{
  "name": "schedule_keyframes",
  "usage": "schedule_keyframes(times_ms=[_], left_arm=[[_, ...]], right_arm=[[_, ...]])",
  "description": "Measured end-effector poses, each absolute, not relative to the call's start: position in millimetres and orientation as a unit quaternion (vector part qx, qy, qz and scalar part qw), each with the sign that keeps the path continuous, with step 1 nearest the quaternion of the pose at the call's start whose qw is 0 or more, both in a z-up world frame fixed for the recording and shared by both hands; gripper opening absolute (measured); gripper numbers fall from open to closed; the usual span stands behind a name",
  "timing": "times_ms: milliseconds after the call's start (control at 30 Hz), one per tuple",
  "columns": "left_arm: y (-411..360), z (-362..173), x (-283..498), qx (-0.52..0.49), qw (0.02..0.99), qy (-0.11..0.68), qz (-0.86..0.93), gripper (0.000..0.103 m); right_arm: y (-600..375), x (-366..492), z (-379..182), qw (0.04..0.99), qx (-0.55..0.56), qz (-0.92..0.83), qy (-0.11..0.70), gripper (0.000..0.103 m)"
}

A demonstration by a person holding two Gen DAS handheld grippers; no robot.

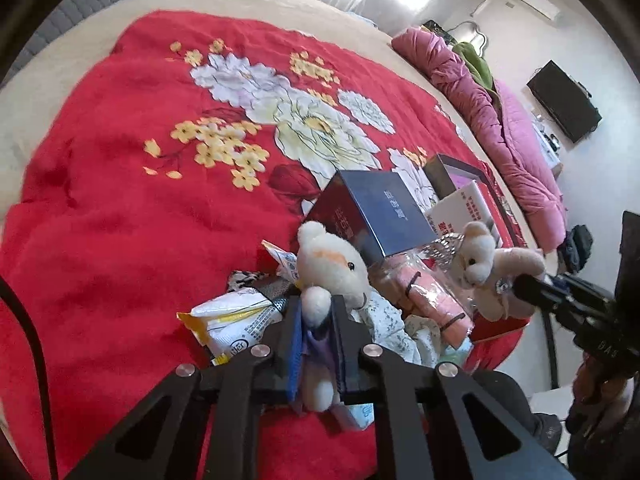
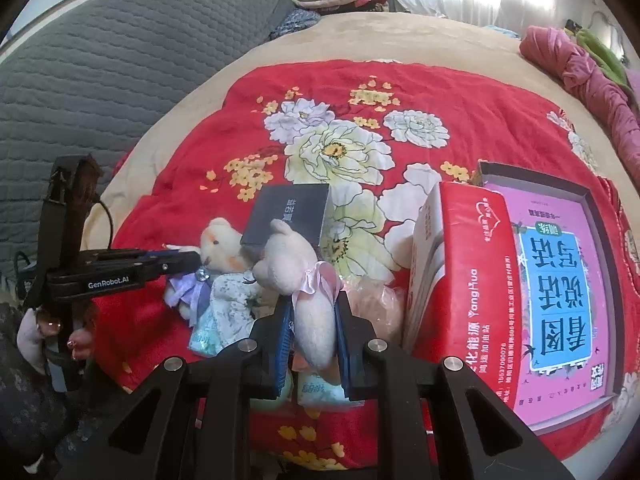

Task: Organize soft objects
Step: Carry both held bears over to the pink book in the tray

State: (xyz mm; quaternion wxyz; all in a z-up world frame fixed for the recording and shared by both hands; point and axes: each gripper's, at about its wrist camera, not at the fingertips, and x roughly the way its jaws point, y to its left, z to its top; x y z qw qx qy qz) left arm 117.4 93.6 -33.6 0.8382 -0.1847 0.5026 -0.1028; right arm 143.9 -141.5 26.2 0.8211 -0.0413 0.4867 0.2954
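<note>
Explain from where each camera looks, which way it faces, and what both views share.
Left wrist: sits on the left gripper, looks down across the red blanket; its fingers clamp the purple-bow bear.
Right wrist: sits on the right gripper, faces the same way; its fingers clamp the pink-bow bear, a hand at left.
Shared: both bears, the dark box, each other's gripper.

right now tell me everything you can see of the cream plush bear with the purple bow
The cream plush bear with the purple bow is soft and fuzzy, with a round ear, a black bead eye and an orange patch on its head. A lilac ribbon sits at its neck. The left gripper is shut on its body, head upward, over the pile of packets on the red floral blanket.
</note>
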Motion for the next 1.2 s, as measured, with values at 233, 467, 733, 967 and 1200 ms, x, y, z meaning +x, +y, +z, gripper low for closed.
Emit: schedule_keyframes(times_ms=[233, 467, 733, 967, 1200], left_arm=[[88.9, -2.8, 103.2, -0.177, 0.853, 0.485, -0.079, 0.013], [61.0, 42.0, 97.8, -0.154, 0.863, 0.474, -0.082, 0.013], [2.0, 85.6, 100.6, -0.126, 0.876, 0.452, -0.116, 0.013], [-67.2, 101.1, 119.9, -0.110, 0.872, 0.451, -0.154, 0.013], [-139.9, 102.2, 146.3, -0.101, 0.861, 0.462, -0.187, 0.013]], right_arm=[[-146.5, 140.0, 43.3, 0.830, -0.032, 0.299, 0.470, 0.020], [-158.3, 133.1, 65.3, 0.842, -0.020, 0.298, 0.450, 0.020], [-204.4, 124.3, 94.5, 0.865, 0.006, 0.273, 0.420, 0.020], [-279.3, 128.7, 105.4, 0.887, 0.051, 0.216, 0.406, 0.020], [-359.2, 136.0, 105.7, 0.900, 0.086, 0.148, 0.401, 0.020]])
